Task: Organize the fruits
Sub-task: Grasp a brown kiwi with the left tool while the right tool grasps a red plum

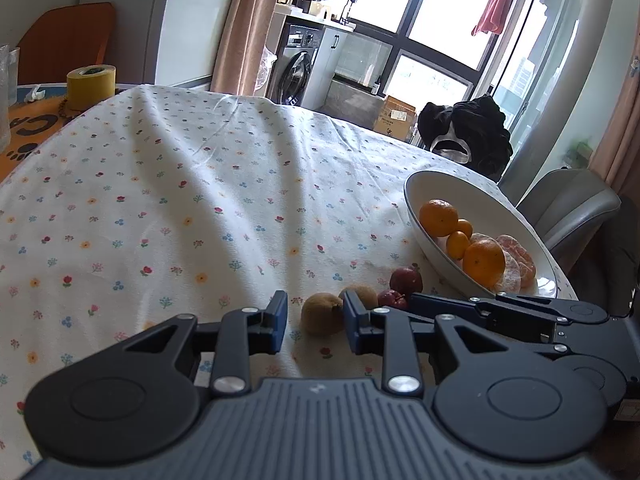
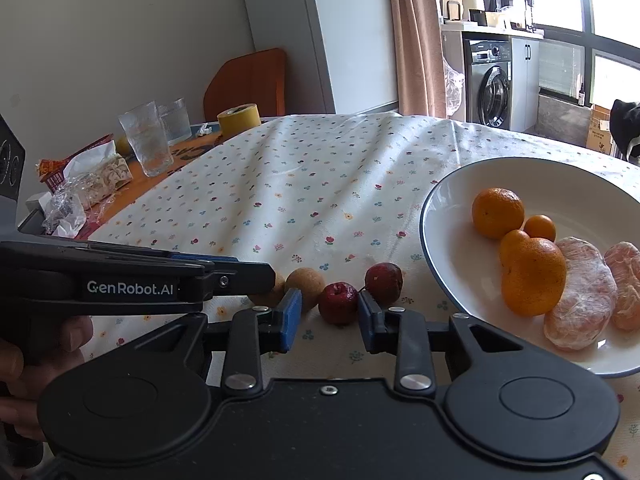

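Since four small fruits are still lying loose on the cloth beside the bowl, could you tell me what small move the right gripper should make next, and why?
Probably ease the right gripper forward and shut it on the nearer small dark red fruit. Its blue-padded jaws stand open with that fruit just beyond the gap, still on the flowered tablecloth, and the white blue-rimmed bowl of oranges sits close to its right.

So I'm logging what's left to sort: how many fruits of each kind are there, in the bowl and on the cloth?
Oranges, unpeeled, in the bowl: 4
Peeled oranges, in the bowl: 2
Brown fruits on the cloth: 2
Red fruits on the cloth: 2
Total: 10
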Available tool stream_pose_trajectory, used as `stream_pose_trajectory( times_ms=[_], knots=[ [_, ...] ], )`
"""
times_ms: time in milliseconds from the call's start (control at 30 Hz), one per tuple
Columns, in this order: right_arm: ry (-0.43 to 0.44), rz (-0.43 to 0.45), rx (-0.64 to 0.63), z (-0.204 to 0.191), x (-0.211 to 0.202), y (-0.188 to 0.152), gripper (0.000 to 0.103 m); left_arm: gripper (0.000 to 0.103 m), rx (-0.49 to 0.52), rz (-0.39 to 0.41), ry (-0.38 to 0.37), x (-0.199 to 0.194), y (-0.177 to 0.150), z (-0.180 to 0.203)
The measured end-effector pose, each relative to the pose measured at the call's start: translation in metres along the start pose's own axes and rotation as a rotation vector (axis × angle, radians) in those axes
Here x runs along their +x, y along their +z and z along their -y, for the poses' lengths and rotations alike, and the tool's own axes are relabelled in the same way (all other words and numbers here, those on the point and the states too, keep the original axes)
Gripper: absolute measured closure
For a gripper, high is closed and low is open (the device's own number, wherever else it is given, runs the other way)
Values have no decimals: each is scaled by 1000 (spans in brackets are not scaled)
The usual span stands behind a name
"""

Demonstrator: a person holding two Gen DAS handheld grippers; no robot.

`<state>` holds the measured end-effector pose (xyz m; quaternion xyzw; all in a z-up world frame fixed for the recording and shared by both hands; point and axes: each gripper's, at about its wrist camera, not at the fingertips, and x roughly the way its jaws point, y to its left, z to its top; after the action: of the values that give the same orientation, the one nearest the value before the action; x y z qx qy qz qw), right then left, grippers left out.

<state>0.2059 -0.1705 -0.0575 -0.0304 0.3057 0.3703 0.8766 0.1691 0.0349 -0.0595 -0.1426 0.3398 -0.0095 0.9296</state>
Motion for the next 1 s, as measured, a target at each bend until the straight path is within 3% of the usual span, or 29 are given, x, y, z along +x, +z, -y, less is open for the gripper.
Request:
stream_pose_trajectory(
  times_ms=[133, 333, 500, 600, 667, 733, 1000],
  knots=[
    [6, -6, 12, 5, 0, -2, 89, 75, 10, -5, -3, 3, -1, 5],
    [-13, -7, 2, 6, -7, -4, 98, 77, 11, -20, -7, 11, -7, 7],
    [-23, -8, 6, 7, -12, -6, 98, 78, 12, -7, -13, 6, -8, 8],
    [-33, -18, 1, 5, -11, -6, 90, 78, 13, 9, -10, 0, -8, 7],
    [-44, -22, 0, 3, -10, -5, 78, 78, 9, 20, -7, -5, -8, 5],
    [-44, -14, 2, 2, -9, -5, 72, 78, 7, 25, -2, -8, -8, 2],
    [-44, -30, -5, -5, 2, -1, 69, 78, -6, 38, 16, -18, -9, -8]
  ],
)
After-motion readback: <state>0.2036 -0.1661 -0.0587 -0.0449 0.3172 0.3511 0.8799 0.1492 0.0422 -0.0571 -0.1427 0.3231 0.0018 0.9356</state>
